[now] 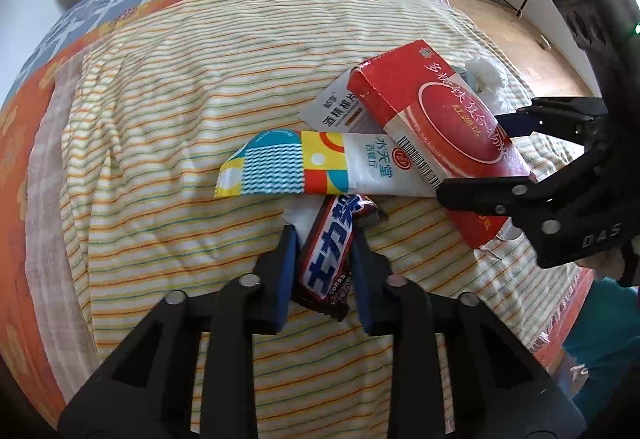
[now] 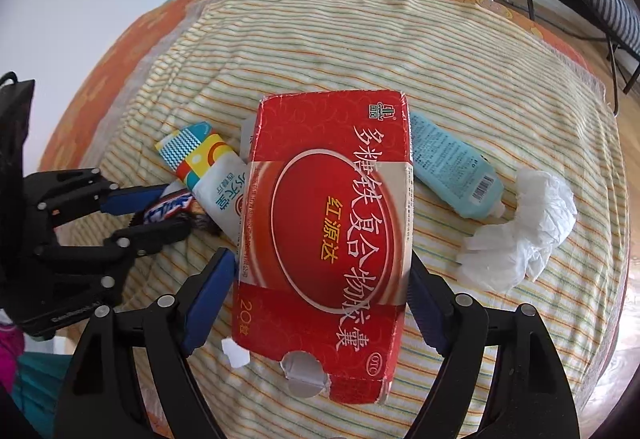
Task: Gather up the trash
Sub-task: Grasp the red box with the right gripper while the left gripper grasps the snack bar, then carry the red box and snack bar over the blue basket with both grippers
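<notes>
1. Left gripper (image 1: 324, 259) pinches the candy bar wrapper (image 1: 326, 259), six o'clock of the pile: light, crinkly, slippery.
2. Right gripper (image 2: 320, 303) squeezes the red box (image 2: 324, 223), dead centre: stiff, hollow card; hold its long sides.

Right gripper (image 2: 322, 287) clamps red box (image 2: 326, 227) on striped cloth (image 2: 360, 51). Left gripper (image 2: 160, 213) pinches candy bar (image 2: 170, 209). Colourful tube (image 2: 208, 167), blue tube (image 2: 452, 167), crumpled tissue (image 2: 520, 227) nearby.
</notes>
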